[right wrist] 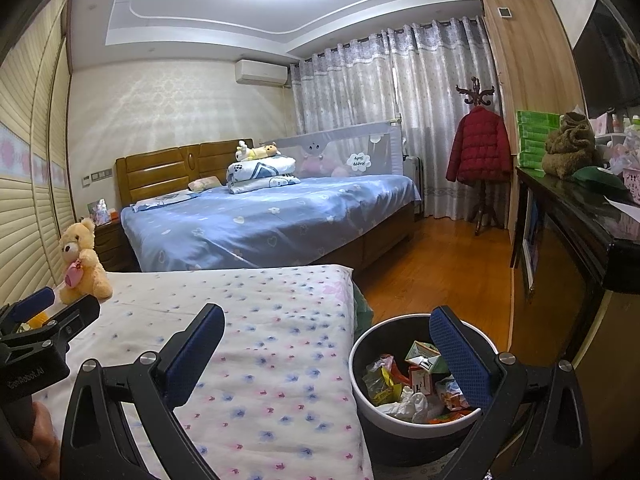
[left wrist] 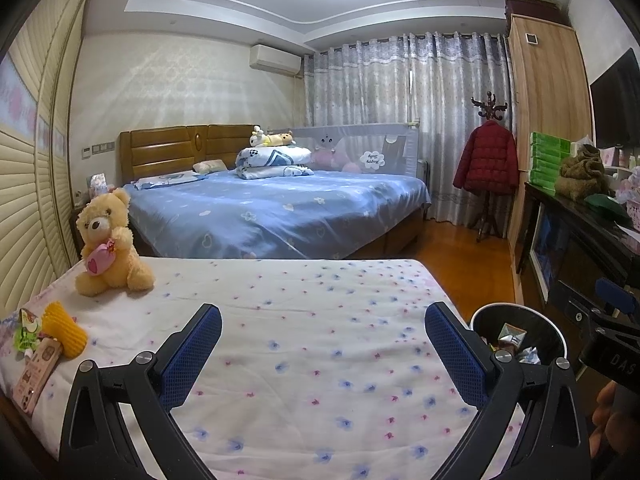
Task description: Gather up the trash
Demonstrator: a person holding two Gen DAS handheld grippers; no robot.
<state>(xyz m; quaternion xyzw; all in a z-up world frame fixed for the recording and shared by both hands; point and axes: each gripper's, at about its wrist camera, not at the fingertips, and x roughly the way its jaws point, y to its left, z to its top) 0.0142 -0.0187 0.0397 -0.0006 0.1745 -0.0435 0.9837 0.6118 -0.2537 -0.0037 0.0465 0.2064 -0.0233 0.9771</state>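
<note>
The left gripper (left wrist: 323, 334) hangs over a small bed with a white flower-print sheet (left wrist: 304, 320), its blue-padded fingers spread wide and holding nothing. The remaining trash lies well off to its left, at the near left corner of that bed — a yellow foam net sleeve (left wrist: 64, 329), a green-and-white wrapper (left wrist: 26, 330) just beside it, and a pink printed carton (left wrist: 37, 376) touching the sleeve's lower end. A plush teddy bear (left wrist: 110, 242) with a pink heart sits farther back along the same edge, apart from the pile.

The right gripper (right wrist: 326, 338) is likewise wide open and empty. Its left finger is above the sheet; its right finger is above the trash bin (right wrist: 360, 376), a round white-rimmed bucket standing on the wooden floor (right wrist: 440, 264) just beside the bed's right edge. Inside the bin are crumpled wrappers, a white tissue and a small folded carton (right wrist: 424, 354). In the left wrist view the same bin shows to the right of that gripper's right finger, beyond the bed edge.

So the uncollected pieces and the bin sit on opposite sides — trash at the left corner, bin at the right, both grippers between them. Part of a hand (right wrist: 36, 432) holding the left gripper's handle shows at the lower left of the right wrist view.
</note>
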